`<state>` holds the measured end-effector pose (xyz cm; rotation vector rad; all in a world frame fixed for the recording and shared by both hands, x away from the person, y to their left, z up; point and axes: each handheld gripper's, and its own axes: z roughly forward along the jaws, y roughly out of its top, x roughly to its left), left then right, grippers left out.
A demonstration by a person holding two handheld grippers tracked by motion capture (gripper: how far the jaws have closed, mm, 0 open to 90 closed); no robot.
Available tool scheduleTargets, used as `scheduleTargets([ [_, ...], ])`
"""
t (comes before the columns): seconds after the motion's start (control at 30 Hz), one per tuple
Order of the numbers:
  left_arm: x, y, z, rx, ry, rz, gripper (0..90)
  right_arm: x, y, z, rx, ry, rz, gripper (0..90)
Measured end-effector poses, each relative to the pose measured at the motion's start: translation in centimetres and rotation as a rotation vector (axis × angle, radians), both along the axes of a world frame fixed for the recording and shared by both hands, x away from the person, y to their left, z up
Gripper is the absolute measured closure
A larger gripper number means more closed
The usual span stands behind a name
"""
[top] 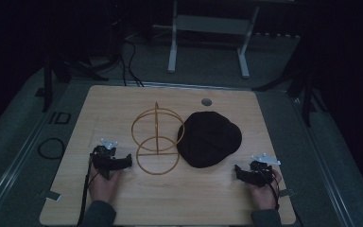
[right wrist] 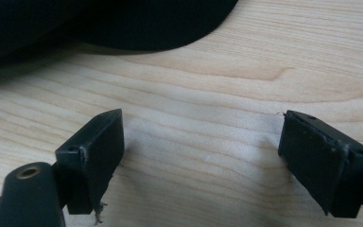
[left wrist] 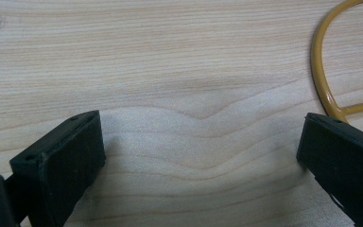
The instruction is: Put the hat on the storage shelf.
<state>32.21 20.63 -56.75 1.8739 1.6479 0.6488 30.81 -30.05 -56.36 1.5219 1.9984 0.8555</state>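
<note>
Lower left of the high view: left gripper (top: 125,162) rests on the pale wooden table (top: 123,101), jaws spread, nothing between them. Immediately to its right stands the yellow wire hat stand (top: 157,139) of upright rings on a round base; in the left gripper view its base loop (left wrist: 322,80) lies just beyond the right-hand jaw — near, not touching. Centre right: soft black fabric cap (top: 209,139), lying flat beside the stand. Lower right: right gripper (top: 238,171), jaws spread and empty — the cap lies up and left of it, nearer this hand.
</note>
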Motion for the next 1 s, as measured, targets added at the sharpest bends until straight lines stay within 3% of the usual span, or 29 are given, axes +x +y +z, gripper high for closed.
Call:
scheduleTargets([
  [0.27, 0.0, 0.0, 0.0, 0.0, 0.0, 0.001, 1.2, -0.2, 0.2, 0.1, -0.002, 0.006, -0.007, 15.5],
  [0.5, 0.0, 0.0, 0.0, 0.0, 0.0, 0.001, 1.2, 0.2, 0.4, 0.4, -0.015, 0.051, 0.011, 15.4],
  [0.7, 0.0, 0.0, 0.0, 0.0, 0.0, 0.004, 1.2, 0.7, 0.2, 0.9, -0.033, 0.106, 0.068, 15.6],
  [0.8, 0.0, -0.1, 0.0, 0.0, 0.0, 0.005, 1.2, 1.1, 0.3, 1.3, -0.041, 0.133, 0.088, 20.9],
  [1.0, 0.0, -0.1, 0.0, -0.001, -0.001, 0.007, 1.2, 1.5, 0.5, 2.0, 0.006, 0.173, 0.13, 28.3],
])
